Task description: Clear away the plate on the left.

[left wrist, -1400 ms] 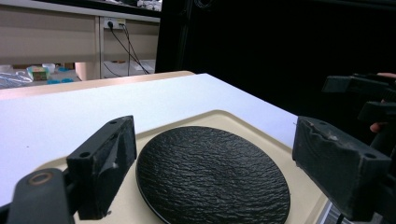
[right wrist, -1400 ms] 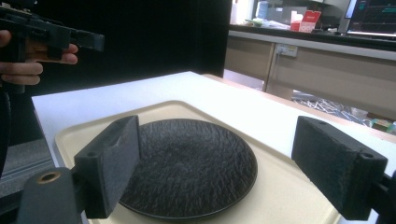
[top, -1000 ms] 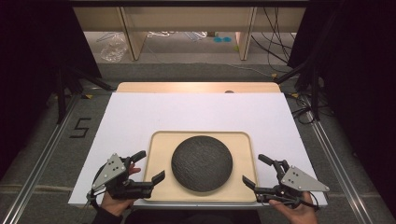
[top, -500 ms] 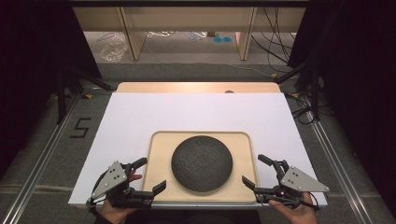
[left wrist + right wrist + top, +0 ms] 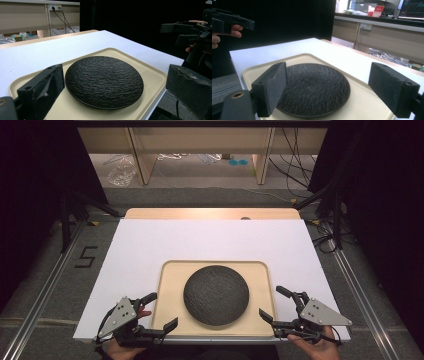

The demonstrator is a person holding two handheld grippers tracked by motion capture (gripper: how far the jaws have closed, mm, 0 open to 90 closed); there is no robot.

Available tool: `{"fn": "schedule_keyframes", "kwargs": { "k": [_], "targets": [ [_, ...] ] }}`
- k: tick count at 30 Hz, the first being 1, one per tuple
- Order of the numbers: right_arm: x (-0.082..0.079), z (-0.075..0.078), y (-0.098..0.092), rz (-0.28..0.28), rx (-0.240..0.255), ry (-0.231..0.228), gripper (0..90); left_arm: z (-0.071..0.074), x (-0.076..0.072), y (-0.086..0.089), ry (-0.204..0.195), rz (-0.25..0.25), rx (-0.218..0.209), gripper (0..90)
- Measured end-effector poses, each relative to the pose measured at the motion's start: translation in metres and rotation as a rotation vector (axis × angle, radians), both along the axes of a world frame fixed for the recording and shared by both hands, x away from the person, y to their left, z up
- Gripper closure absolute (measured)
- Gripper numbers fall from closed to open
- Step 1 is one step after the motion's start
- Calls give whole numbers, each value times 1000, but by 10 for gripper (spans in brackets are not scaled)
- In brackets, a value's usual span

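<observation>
Left hand-held gripper (image 5: 159, 315) drawn back, plate (image 5: 216, 294) on tray (image 5: 260, 270)

Rough matt black plate (image 5: 216, 295) on smooth beige plastic tray (image 5: 260, 320)

You are working under bright overhead light that is washing the white table top (image 5: 215, 245) nearly flat, while the surroundings are falling into near black; the dark plate (image 5: 216, 295) is showing only faint sheen on its texture in the high view; in both gripper views the near jaws are blurring softly, the backgrounds are smearing out of focus, and the whole high view is looking grainy and soft.
</observation>
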State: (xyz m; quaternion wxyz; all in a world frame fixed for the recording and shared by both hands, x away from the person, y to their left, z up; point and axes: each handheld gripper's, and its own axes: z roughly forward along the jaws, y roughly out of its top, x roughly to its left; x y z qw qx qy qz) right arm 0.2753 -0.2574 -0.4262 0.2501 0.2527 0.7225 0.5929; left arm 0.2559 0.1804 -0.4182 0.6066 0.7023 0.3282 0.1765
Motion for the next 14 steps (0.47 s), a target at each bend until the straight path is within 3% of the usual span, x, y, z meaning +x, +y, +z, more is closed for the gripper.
{"fn": "schedule_keyframes", "kwargs": {
  "k": [14],
  "targets": [
    [0,0,0,0,8,-5,166,-1,3,1,4,22,15,15]
  ]
}}
